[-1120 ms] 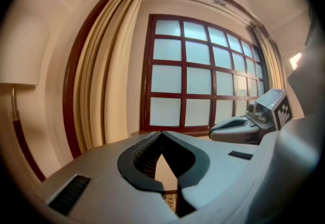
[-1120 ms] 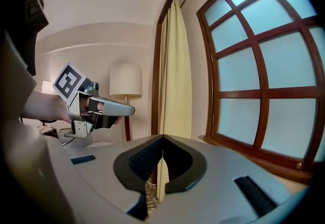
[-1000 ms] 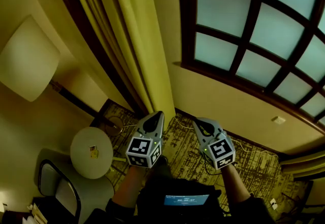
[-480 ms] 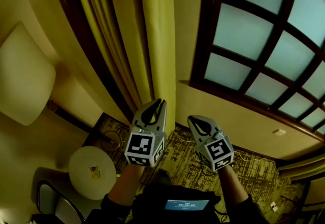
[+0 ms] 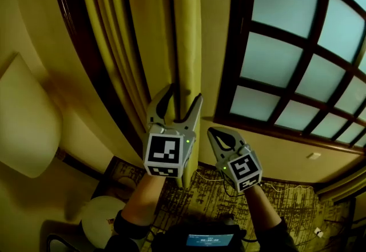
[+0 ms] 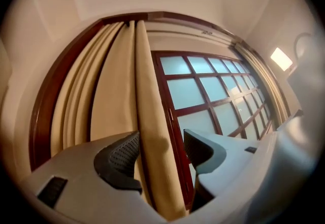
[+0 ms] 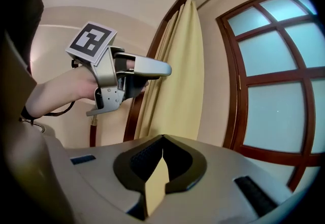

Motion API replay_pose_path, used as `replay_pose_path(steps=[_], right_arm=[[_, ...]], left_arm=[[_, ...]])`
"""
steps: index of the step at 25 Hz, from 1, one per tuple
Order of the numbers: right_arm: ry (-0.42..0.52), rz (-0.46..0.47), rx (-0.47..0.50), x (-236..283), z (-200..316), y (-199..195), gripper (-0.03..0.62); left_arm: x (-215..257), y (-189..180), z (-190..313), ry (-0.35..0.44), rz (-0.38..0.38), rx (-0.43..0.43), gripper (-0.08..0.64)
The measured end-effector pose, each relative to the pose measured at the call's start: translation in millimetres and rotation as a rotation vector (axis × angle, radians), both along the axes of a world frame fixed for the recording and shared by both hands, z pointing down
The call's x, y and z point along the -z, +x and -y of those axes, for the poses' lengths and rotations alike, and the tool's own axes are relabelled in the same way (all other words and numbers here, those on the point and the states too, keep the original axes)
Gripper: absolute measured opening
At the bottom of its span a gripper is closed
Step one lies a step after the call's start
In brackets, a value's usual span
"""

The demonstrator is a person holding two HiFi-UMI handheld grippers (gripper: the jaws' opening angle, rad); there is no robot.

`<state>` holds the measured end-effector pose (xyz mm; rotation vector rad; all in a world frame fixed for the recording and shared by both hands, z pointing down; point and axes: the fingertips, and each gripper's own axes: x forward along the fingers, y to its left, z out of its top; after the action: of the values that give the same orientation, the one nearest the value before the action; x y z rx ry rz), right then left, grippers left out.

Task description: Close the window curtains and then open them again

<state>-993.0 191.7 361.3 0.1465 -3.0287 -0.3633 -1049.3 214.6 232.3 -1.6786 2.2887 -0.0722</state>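
A yellow curtain (image 5: 171,28) hangs gathered in folds left of the dark-framed window (image 5: 286,62). My left gripper (image 5: 183,94) is raised at the curtain's right edge. Its jaws have just been opening and stand apart with the edge fold between them. In the left gripper view that fold (image 6: 147,116) runs down between the left gripper's pads (image 6: 119,154); the right pad stands clear of it. My right gripper (image 5: 213,132) is lower and to the right, shut and empty. The right gripper view shows its shut tips (image 7: 161,139), with the left gripper (image 7: 152,68) and the curtain (image 7: 177,75) beyond.
A dark wooden frame (image 5: 74,45) borders the curtain's left side. A pale lampshade (image 5: 23,125) stands at the left, with a round white table (image 5: 103,219) below on the patterned carpet (image 5: 286,211). A small lit screen (image 5: 209,239) sits at the person's chest.
Both grippers have risen toward the curtain. The left gripper's jaws, shut before, now stand apart around the curtain's edge. The head view has tilted upward.
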Motion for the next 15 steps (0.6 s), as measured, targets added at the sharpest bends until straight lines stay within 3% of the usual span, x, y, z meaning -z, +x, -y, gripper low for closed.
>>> replay_pose_path(steps=[9,15], right_arm=[[0.065,0.044,-0.043,47.6,32.3,-24.4,0.008],[0.066,0.083,-0.075,72.6,47.7,-29.6,0.008]], left_arm=[[58.4,-17.7,45.6,0.024,0.04,-0.014,0.278],[89.5,-35.3,79.6,0.01,0.046,0.003,0.325]])
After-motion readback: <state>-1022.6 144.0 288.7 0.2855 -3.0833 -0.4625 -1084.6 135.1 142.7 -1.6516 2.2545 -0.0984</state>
